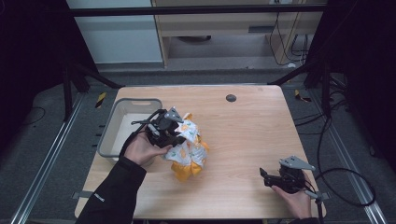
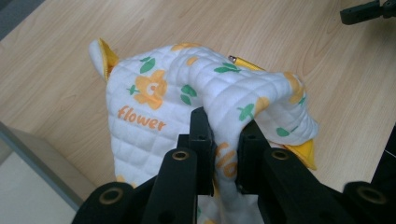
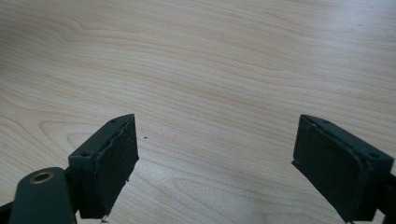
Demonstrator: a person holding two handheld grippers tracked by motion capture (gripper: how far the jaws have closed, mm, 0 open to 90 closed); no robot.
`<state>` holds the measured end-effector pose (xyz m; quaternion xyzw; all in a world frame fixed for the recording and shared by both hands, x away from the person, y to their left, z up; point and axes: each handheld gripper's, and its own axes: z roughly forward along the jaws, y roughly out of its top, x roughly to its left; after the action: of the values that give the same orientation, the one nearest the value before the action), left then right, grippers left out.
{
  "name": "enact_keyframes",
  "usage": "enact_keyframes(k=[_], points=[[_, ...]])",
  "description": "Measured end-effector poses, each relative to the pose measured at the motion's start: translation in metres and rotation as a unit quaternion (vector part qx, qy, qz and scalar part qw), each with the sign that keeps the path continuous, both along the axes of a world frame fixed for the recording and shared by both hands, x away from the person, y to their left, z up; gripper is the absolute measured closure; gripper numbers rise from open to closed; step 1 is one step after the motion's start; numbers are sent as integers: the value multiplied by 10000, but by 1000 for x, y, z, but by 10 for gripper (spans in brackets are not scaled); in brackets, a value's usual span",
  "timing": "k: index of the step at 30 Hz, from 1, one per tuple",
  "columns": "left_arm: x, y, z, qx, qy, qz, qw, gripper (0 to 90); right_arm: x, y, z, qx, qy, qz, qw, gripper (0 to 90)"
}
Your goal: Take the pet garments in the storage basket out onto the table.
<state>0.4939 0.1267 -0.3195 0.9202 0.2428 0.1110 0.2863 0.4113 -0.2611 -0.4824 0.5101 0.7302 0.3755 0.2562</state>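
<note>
A white quilted cloth (image 1: pixel 189 149) (image 2: pixel 159 98) with orange flowers, green leaves, the word "flower" and a yellow lining hangs bunched above the wooden table (image 1: pixel 243 135). My left gripper (image 1: pixel 167 133) (image 2: pixel 224 154) is shut on a fold of that cloth, its jaws pinching the fabric from both sides. My right gripper (image 1: pixel 267 178) (image 3: pixel 215 163) rests low near the table's front right, jaws wide apart with bare wood between them. That right gripper also peeks in at the top right of the left gripper view (image 2: pixel 369 10).
A grey plastic bin (image 1: pixel 116 122) stands at the table's left edge, just behind my left hand; its rim (image 2: pixel 42 163) shows at the lower left of the left gripper view. A small dark round spot (image 1: pixel 230 98) sits near the table's far edge.
</note>
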Motion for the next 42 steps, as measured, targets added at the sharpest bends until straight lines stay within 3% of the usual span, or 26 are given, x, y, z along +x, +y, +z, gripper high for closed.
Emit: enact_keyframes(k=[20,34,38,42], points=[[11,-37,-39,285,359,-323,9984,803,0,-1,0,-16,-24,0,10000,135],[18,-49,-65,466,508,-348,9970,790,0,-1,0,-23,-18,4,10000,135],[21,-48,-68,406,508,-309,9974,773,1,-1,0,-28,-3,9,10000,135],[22,-48,-71,479,499,-298,9972,749,1,-1,0,-41,-3,9,10000,133]])
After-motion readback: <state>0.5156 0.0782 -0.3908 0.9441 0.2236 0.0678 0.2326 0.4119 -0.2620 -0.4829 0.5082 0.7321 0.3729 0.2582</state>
